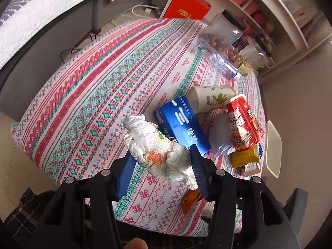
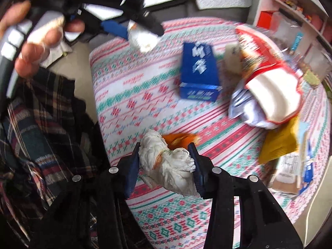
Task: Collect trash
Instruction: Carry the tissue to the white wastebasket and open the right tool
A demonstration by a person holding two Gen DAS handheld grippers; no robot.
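Crumpled white paper wad [image 1: 159,151] with orange and green print, pinched in the left gripper [image 1: 160,166], lifted above the patterned tabletop [image 1: 87,95] near its front edge. Second crumpled white tissue [image 2: 168,164] clamped between the pads of the right gripper [image 2: 166,166], jaws part-closed, over an orange wrapper [image 2: 178,140].

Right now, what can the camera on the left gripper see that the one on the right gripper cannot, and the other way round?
Only the left view shows the crushed clear plastic bottle, the white paper cup lying on its side and the red box on the shelf.

Only the right view shows the person's bare hand on the other tool and the right gripper clamping a crumpled white tissue.

Both show the patterned tablecloth, the blue carton and the left gripper holding its own printed paper towel wad.
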